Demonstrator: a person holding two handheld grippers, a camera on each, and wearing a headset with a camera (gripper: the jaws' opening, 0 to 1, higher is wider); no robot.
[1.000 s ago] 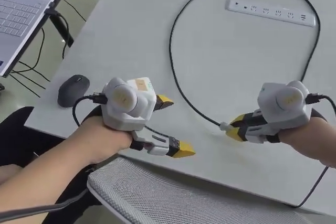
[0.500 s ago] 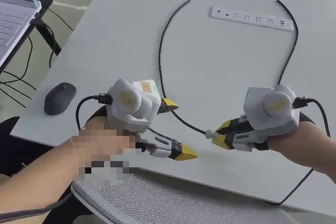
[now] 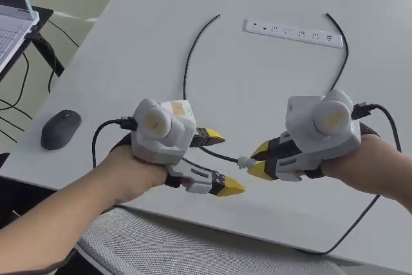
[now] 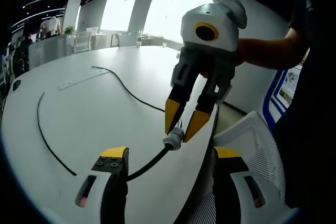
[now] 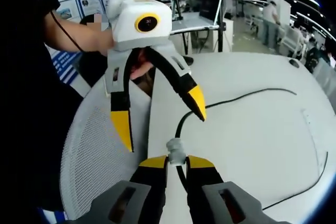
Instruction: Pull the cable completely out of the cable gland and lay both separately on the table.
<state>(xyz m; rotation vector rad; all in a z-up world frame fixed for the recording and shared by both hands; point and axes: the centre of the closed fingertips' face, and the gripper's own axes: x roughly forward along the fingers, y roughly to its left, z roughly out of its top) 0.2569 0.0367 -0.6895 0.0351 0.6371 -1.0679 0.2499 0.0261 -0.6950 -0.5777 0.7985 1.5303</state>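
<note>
A long black cable [image 3: 187, 62] lies in a curve on the white table [image 3: 161, 4], and its near end carries a small pale cable gland [image 3: 244, 161]. My right gripper [image 3: 257, 161] is shut on the gland, holding it just above the table's front edge. In the right gripper view the gland [image 5: 176, 152] sticks out past the tips of my right gripper [image 5: 177, 162]. My left gripper [image 3: 219, 161] faces it, open, its jaws on either side of the cable close to the gland. In the left gripper view the cable [image 4: 142, 167] runs between the open jaws of my left gripper [image 4: 169, 156].
A white power strip [image 3: 293, 32] with a black cord [image 3: 341, 49] lies at the back of the table. A dark mouse [image 3: 60, 127] sits at the left edge and a laptop [image 3: 9, 11] stands beyond it. A mesh chair [image 3: 193, 249] is below the front edge.
My right gripper has carried the gland leftward, and the two grippers now stand tip to tip. The cable's near end has followed. The head camera has shifted too.
</note>
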